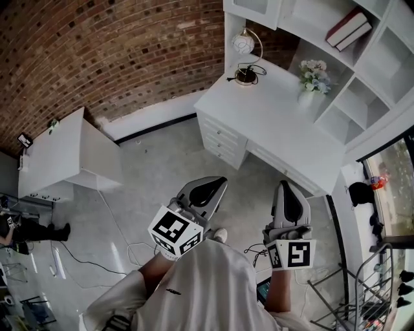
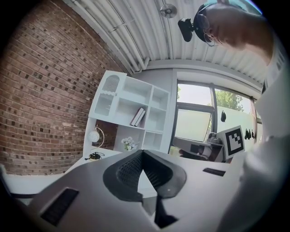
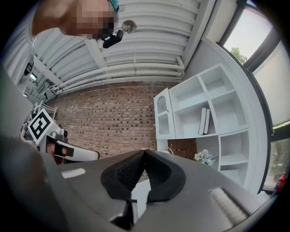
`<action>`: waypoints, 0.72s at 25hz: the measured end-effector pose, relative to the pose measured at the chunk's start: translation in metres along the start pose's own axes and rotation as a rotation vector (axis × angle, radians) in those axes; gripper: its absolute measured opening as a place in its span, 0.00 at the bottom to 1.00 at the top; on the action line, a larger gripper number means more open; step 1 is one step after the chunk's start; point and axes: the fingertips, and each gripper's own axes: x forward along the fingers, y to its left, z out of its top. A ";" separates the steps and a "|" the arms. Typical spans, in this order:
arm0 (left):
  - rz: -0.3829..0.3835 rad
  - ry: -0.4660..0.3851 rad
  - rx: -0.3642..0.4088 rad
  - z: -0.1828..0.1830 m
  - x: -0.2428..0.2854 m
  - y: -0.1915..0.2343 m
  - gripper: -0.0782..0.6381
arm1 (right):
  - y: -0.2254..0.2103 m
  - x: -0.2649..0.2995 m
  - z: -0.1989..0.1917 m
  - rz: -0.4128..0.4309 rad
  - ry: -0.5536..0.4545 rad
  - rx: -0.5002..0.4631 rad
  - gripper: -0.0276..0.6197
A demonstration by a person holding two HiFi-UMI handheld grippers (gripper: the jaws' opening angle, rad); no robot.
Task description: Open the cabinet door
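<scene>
High on the white shelf unit (image 1: 372, 61), above the desk lamp (image 1: 246, 58) and well apart from the left gripper (image 2: 142, 152) and right gripper (image 3: 144, 152), both clenched on nothing, the closed arched-pane cabinet door (image 3: 163, 115) looks light, rigid and perhaps glazed, best pulled by its free edge.

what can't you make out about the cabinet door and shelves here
White arch-topped cabinet door: head view's top edge cuts off most of it.
Its handle: too small to find in either gripper view.
Cabinet contents: too small and distant in both gripper views.
Red-covered books: titles too small in every view.
</scene>
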 end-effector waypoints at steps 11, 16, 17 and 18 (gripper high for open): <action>0.030 -0.010 0.014 0.005 0.005 0.017 0.12 | 0.002 0.016 -0.006 0.034 -0.006 0.012 0.06; 0.015 -0.017 0.011 0.011 0.024 0.034 0.12 | -0.008 0.036 -0.005 0.020 -0.005 0.002 0.06; 0.009 -0.019 0.013 0.014 0.030 0.037 0.12 | -0.011 0.042 -0.004 0.015 -0.007 -0.002 0.06; 0.002 -0.022 0.015 0.016 0.035 0.041 0.12 | -0.014 0.047 -0.005 0.010 -0.007 -0.005 0.06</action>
